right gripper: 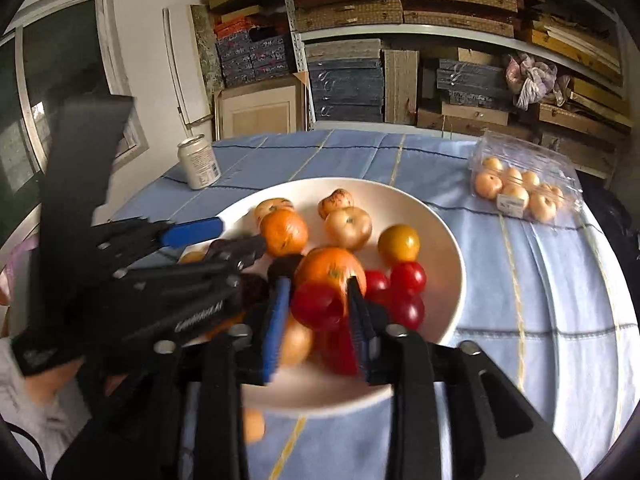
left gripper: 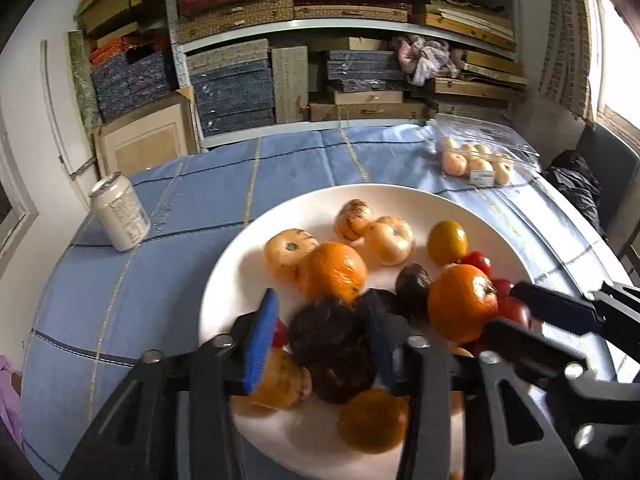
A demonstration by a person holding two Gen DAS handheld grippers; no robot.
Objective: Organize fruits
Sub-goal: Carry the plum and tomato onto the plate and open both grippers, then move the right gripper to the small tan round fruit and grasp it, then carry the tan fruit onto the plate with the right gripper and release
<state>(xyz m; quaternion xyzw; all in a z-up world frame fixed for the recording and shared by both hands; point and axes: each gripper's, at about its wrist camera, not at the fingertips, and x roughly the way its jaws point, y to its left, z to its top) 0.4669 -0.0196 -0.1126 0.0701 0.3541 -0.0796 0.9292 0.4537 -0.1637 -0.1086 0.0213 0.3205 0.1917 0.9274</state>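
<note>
A wide white plate (left gripper: 400, 200) (right gripper: 440, 240) holds oranges (left gripper: 336, 272), pale striped fruits (left gripper: 390, 234), a yellow tomato (right gripper: 398, 244), red tomatoes (right gripper: 408, 278) and dark fruits (left gripper: 412, 288). My left gripper (left gripper: 320, 304) is low over the plate's near left part. It is open, and a dark round fruit (left gripper: 326, 332) lies between its blue pads with a gap on the left side. My right gripper (right gripper: 318, 282) is open over the plate's near right side. A red tomato (right gripper: 316, 308) sits between its fingers, in front of an orange (right gripper: 332, 268). Neither fruit is pressed.
A drink can (left gripper: 120, 212) (right gripper: 199, 164) stands at the far left on the blue checked cloth (right gripper: 540, 300). A clear plastic box (right gripper: 520, 188) of pale fruits lies at the far right. Stacked boxes fill shelves (left gripper: 340, 20) behind the table. A hand (right gripper: 52, 384) holds the left gripper.
</note>
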